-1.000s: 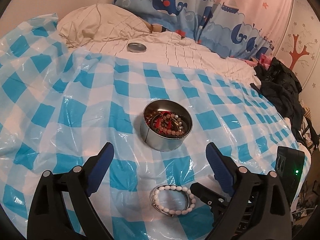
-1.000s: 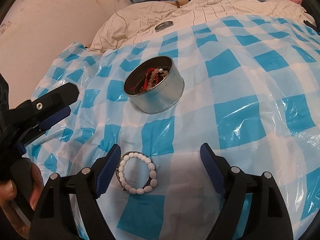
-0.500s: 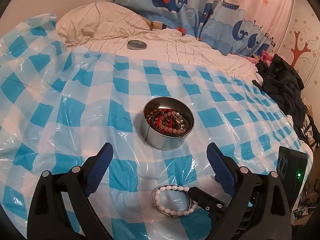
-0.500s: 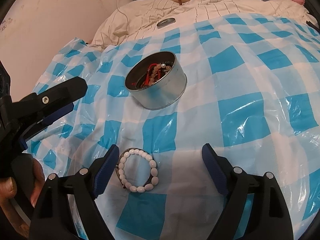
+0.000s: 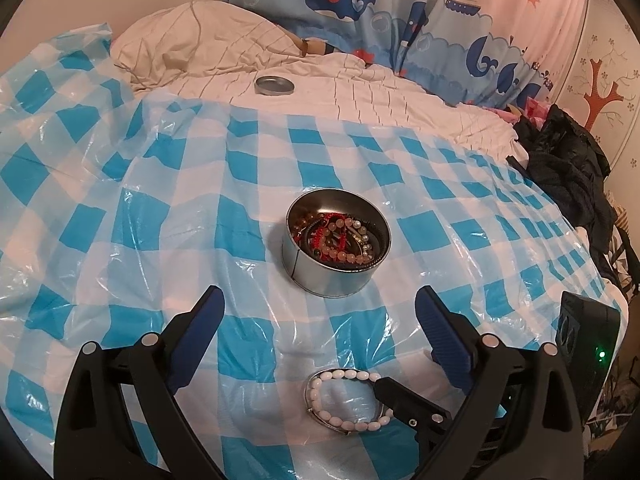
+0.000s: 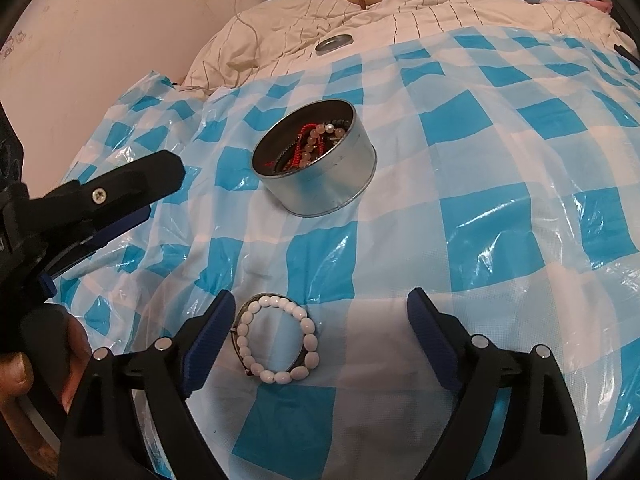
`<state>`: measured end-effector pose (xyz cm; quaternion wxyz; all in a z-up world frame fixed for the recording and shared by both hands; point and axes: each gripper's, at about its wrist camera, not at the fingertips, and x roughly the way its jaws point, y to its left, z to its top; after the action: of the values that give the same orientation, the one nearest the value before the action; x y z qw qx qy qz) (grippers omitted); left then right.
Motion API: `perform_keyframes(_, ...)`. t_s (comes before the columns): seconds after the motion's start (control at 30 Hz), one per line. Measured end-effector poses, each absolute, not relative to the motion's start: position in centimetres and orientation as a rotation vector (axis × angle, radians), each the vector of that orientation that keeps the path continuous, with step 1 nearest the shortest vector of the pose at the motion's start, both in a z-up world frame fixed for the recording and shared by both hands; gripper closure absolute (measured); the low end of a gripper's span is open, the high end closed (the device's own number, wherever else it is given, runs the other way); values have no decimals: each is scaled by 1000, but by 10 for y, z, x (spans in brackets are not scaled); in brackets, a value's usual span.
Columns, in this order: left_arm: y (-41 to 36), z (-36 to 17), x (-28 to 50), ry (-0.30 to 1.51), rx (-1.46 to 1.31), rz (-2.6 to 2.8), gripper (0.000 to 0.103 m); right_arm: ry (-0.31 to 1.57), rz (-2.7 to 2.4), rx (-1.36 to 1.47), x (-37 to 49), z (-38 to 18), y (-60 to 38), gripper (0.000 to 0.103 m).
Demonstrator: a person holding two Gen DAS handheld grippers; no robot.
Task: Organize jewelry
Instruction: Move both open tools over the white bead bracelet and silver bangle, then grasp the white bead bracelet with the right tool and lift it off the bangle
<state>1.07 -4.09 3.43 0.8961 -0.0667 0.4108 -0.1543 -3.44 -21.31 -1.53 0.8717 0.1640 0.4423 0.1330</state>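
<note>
A round metal tin [image 5: 335, 240] [image 6: 316, 168] holding several beaded bracelets stands on the blue-and-white checked plastic sheet [image 5: 160, 220]. A white bead bracelet [image 5: 344, 400] [image 6: 276, 346] lies on the sheet nearer to me. My left gripper [image 5: 320, 312] is open and empty, above the sheet between bracelet and tin. My right gripper [image 6: 320, 316] is open and empty, its left finger [image 6: 212, 328] right beside the bracelet; one of its fingers shows in the left wrist view [image 5: 408, 400] at the bracelet's right edge. The left gripper appears in the right wrist view at far left.
The tin's lid [image 5: 274, 85] [image 6: 334, 43] lies on the cream bedding [image 5: 360, 92] behind the sheet. A whale-print blue cover [image 5: 400, 12] is at the back. Dark clothes [image 5: 568, 168] are piled at the right. A wall [image 6: 100, 40] is at left.
Both grippers have drawn slightly closer to the bracelet and tin. The right gripper's left finger now sits nearer the white bracelet. Nothing was picked up.
</note>
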Motion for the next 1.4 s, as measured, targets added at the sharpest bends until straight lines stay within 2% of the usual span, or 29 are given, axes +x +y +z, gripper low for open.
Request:
perform_keyframes(0.87,-40,32,11,855,-111,-306,10,928,280,333,-35,-15,-212,13)
perform_keyframes(1.13,-19,30,15,857,-127,-254,10,942,289,239,-37,-17,-200,8)
perform_keyframes(1.4,-13,28,16,862,-123,-247,9,953,325,121,-41,-21,-179,7)
